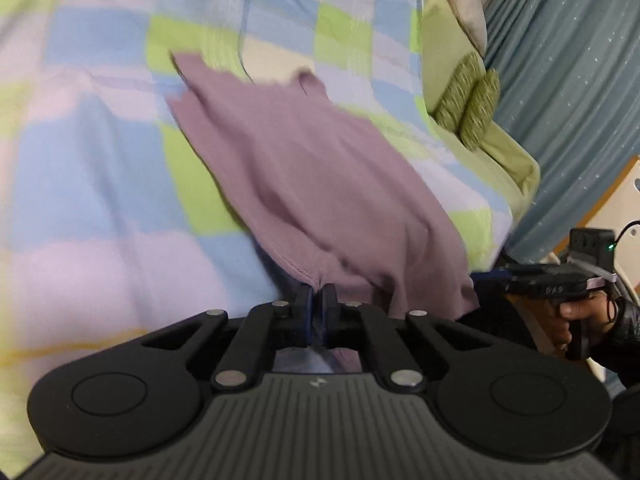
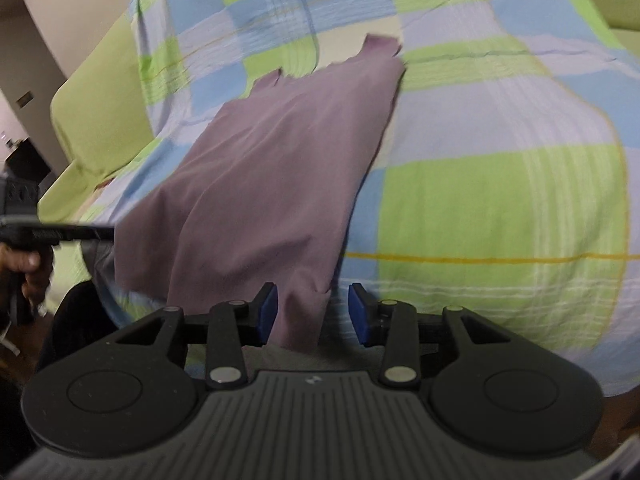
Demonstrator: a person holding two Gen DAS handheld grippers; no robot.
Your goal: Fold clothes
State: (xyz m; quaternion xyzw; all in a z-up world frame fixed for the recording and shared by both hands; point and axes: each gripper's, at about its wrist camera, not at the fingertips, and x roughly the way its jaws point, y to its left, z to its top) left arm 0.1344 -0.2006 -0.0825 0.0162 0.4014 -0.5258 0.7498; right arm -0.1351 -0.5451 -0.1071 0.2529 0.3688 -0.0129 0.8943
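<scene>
A mauve sleeveless top [image 1: 312, 168] lies stretched on a checked bedspread [image 1: 100, 160], straps at the far end. My left gripper [image 1: 319, 292] is shut on the top's near hem corner. In the right wrist view the top [image 2: 272, 168] runs from the far straps down to my right gripper [image 2: 312, 312], which is open, with a hanging fold of hem between its blue pads [image 2: 267, 314], not pinched. The right gripper also shows in the left wrist view [image 1: 492, 276] at the top's other hem corner. The left gripper shows at the left edge of the right wrist view [image 2: 96, 234].
The bedspread [image 2: 500, 200] covers a bed with a green sheet [image 2: 100, 112]. Green patterned pillows [image 1: 468, 100] and a grey cushion [image 1: 464, 0] lie at the head. A teal curtain [image 1: 580, 100] hangs beside the bed. A pale wall [image 2: 60, 8] stands behind.
</scene>
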